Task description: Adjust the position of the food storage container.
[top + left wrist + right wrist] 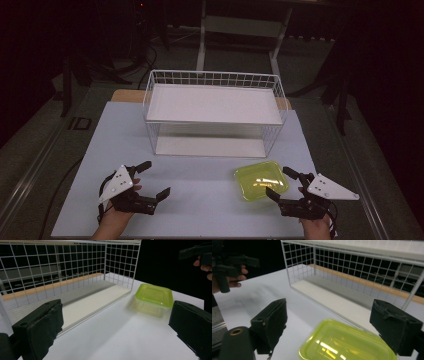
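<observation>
Nothing grasped yet — my right gripper point(283, 183) gapes beside the translucent lime-green plastic container point(261, 179); my left gripper point(154, 178) idles released; white wire basket-shelf point(150, 95) awaits.

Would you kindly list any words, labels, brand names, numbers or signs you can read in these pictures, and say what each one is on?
None can be read: the green container, the white wire rack, the table and both grippers, left and right, bear no visible lettering.
A dark floor plate left of the table is too small to read.

A translucent lime-green lidded container point(261, 180) sits flat on the table, near the front.
</observation>
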### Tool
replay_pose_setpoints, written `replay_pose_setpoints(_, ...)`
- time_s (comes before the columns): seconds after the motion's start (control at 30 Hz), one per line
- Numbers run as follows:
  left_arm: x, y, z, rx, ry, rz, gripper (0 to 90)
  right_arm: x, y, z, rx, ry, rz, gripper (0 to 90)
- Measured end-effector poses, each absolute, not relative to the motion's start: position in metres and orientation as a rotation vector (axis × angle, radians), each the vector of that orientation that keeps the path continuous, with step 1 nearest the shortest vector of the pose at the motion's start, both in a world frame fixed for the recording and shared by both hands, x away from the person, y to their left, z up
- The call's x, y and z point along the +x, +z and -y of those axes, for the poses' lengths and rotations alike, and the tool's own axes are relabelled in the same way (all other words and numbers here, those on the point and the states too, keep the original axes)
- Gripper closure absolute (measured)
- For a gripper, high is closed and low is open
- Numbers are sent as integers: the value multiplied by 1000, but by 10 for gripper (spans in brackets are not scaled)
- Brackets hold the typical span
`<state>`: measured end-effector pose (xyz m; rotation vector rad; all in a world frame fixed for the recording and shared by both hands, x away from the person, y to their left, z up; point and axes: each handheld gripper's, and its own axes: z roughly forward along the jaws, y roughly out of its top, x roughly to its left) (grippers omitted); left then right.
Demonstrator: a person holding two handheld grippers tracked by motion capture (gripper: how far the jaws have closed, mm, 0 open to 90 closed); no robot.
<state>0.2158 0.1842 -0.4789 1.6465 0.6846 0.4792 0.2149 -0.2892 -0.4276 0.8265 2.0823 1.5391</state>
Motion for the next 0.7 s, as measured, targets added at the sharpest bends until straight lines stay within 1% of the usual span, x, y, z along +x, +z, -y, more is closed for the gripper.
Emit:
replay_pose_setpoints(0.13, 216, -479, -183, 1652, 485, -680, 0, 214, -421, 288, 815, 1556, -2086, 136)
replay_pose_setpoints(0.33, 217, -479, -182, 1654, 486, -678, 0, 223, -411, 289, 845, 1523, -2118, 130)
replay_pose_setpoints(0.43, 217, -479, -182, 1650, 488, -680, 0, 231, -412, 295, 878, 1499, -2130, 148)
replay_pose_setpoints(0.47, 217, -479, -182, 1649, 489, -681, 0, 235, -413, 298, 882, 1487, -2144, 179)
replay_pose_setpoints(0.53, 217, -479, -182, 1650, 493, -682, 0, 242, -417, 307, 927, 1476, -2147, 285)
replay_pose_setpoints(0.57, 217, -479, -182, 1648, 493, -680, 0, 245, -419, 310, 938, 1468, -2153, 325)
replay_pose_setpoints(0.7, 217, -479, -182, 1648, 493, -683, 0, 258, -434, 326, 1001, 1381, -2157, 542)
